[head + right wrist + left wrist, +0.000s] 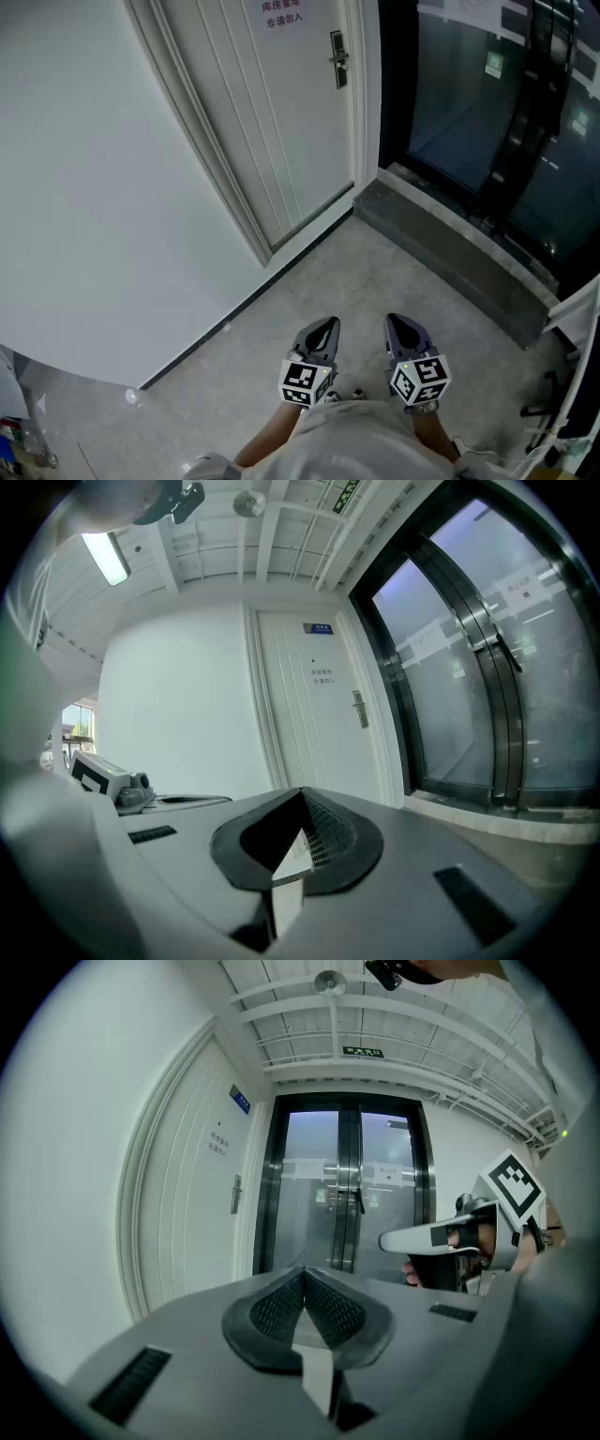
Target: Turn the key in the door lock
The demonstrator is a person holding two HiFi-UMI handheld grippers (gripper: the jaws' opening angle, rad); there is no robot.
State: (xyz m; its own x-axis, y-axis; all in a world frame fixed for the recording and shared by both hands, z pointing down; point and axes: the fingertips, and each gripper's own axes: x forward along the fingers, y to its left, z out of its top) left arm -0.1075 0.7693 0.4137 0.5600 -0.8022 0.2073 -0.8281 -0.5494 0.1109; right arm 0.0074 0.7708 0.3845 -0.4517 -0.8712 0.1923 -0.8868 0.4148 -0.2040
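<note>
The person stands on the grey floor (309, 281) of a corridor, holding both tools low and close to the body, side by side and just apart, each pointing a little below level. The left claw (305, 1275) is clenched, its ribbed pads meeting at the tips with nothing between them. The right claw (302, 796) is clenched and empty too. Both are well apart from the white door (253, 112), which stands closed ahead and to the left. The door lock (338, 58) sits on that door's right edge, a dark plate with a lever handle; whether a key is in it is too small to tell. A notice in red print (282, 12) hangs on the door above the lock. To the right, past a raised grey step (441, 253), stand dark glass doors (487, 103), also closed.
</note>
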